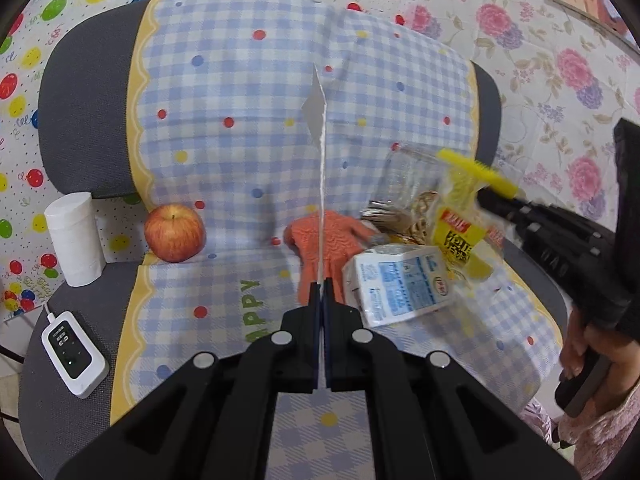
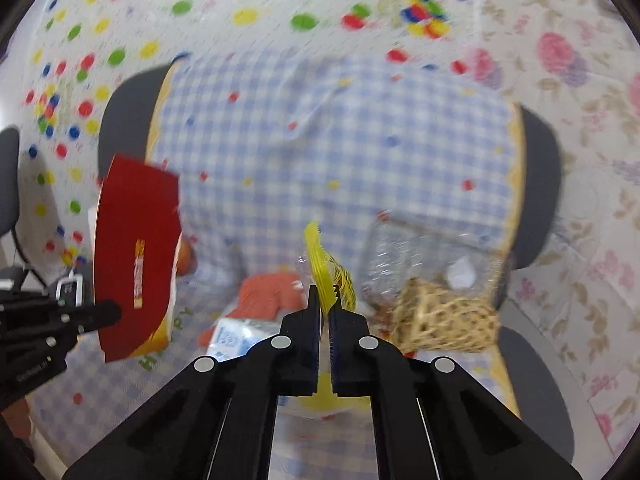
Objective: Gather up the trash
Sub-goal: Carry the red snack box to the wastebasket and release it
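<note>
The left gripper [image 1: 322,288] is pinched flat on a thin red packet [image 2: 136,256], which from its own camera shows only as a pale edge rising straight up from the fingertips, its long axis running along the line of the fingers; from the right-hand camera the same packet reads as a broad red sheet held up off to the left. The right gripper [image 2: 325,300] is clamped on the yellow header strip [image 2: 320,264] of a yellow mesh bag [image 2: 440,320], the strip standing up between the pads with its length in line with the fingers and the netting hanging away to the right of them. From the left gripper, that bag hangs up and to the right, lifted clear of the checked chair cover [image 1: 240,100]. The trash not yet picked up lies just beyond the left fingertips and below the right ones: a blue-and-white milk carton [image 1: 400,284] on its side, its long axis slanting away to the right, and a crumpled clear plastic container [image 1: 408,176] further out on the same side. An orange glove [image 1: 324,252] lies directly ahead of the left tips, an apple [image 1: 175,233] well off to their left. Both tongs being full, I judge neither is free for the carton, though the left one sits nearer it.
</note>
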`<move>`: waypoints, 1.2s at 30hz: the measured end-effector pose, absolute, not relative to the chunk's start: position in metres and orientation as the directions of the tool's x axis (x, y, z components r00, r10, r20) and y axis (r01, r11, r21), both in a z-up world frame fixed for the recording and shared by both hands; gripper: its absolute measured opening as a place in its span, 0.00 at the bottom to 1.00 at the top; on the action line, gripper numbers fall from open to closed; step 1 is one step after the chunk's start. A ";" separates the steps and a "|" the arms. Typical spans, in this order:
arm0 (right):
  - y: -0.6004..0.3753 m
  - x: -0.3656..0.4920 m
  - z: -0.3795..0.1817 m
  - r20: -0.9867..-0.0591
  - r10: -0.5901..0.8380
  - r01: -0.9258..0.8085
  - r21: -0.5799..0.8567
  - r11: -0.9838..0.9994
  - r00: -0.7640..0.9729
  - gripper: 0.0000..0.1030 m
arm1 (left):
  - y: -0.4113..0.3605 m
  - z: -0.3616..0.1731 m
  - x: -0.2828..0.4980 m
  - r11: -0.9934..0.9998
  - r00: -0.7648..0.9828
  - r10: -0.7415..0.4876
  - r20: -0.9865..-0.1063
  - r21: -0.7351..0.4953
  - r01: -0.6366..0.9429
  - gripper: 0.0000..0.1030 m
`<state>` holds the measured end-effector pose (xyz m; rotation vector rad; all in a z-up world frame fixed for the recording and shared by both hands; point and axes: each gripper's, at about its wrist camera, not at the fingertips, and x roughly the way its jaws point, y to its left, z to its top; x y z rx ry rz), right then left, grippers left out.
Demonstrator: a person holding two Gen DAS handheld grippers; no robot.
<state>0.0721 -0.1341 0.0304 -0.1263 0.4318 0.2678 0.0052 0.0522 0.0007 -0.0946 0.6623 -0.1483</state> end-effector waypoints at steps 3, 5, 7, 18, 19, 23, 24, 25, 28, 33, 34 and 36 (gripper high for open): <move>-0.170 0.049 0.049 -0.378 0.215 -0.228 0.012 0.974 0.900 0.03 | 0.035 0.007 -0.005 0.977 0.782 -0.211 -0.586 -0.137 0.161 0.00; -0.188 0.031 0.059 -0.363 0.211 -0.207 0.048 0.977 0.908 0.03 | 0.024 0.011 -0.012 0.972 0.784 -0.235 -0.574 -0.133 0.194 0.00; -0.206 0.008 0.066 -0.357 0.203 -0.186 0.080 0.979 0.912 0.03 | 0.009 0.017 -0.022 0.963 0.782 -0.267 -0.563 -0.127 0.237 0.00; -0.270 -0.117 0.049 -0.362 0.058 0.006 0.171 0.985 0.930 0.03 | -0.083 0.007 -0.082 0.861 0.679 -0.462 -0.570 -0.107 0.496 0.00; -0.275 -0.127 0.045 -0.372 0.042 0.025 0.173 0.985 0.927 0.03 | -0.092 0.004 -0.087 0.847 0.662 -0.479 -0.577 -0.106 0.521 0.00; -0.292 -0.164 0.025 -0.410 -0.029 0.114 0.185 0.976 0.911 0.04 | -0.123 -0.012 -0.107 0.796 0.597 -0.527 -0.605 -0.106 0.596 0.00; -0.294 -0.169 0.021 -0.420 -0.041 0.131 0.188 0.973 0.906 0.04 | -0.129 -0.016 -0.111 0.785 0.581 -0.537 -0.612 -0.108 0.611 0.00; -0.299 -0.177 0.014 -0.433 -0.056 0.154 0.194 0.969 0.900 0.04 | -0.138 -0.022 -0.116 0.768 0.559 -0.548 -0.622 -0.110 0.630 0.00; -0.309 -0.197 -0.004 -0.467 -0.102 0.217 0.201 0.955 0.879 0.04 | -0.156 -0.037 -0.126 0.737 0.519 -0.568 -0.639 -0.115 0.666 0.00; -0.323 -0.217 -0.038 -0.526 -0.131 0.289 0.231 0.929 0.841 0.04 | -0.184 -0.063 -0.139 0.689 0.467 -0.595 -0.654 -0.117 0.715 0.00; -0.327 -0.220 -0.044 -0.535 -0.128 0.299 0.246 0.922 0.835 0.05 | -0.190 -0.068 -0.141 0.685 0.466 -0.592 -0.658 -0.105 0.721 0.00; -0.332 -0.221 -0.054 -0.550 -0.125 0.313 0.263 0.913 0.826 0.05 | -0.198 -0.075 -0.144 0.675 0.459 -0.588 -0.666 -0.092 0.732 0.00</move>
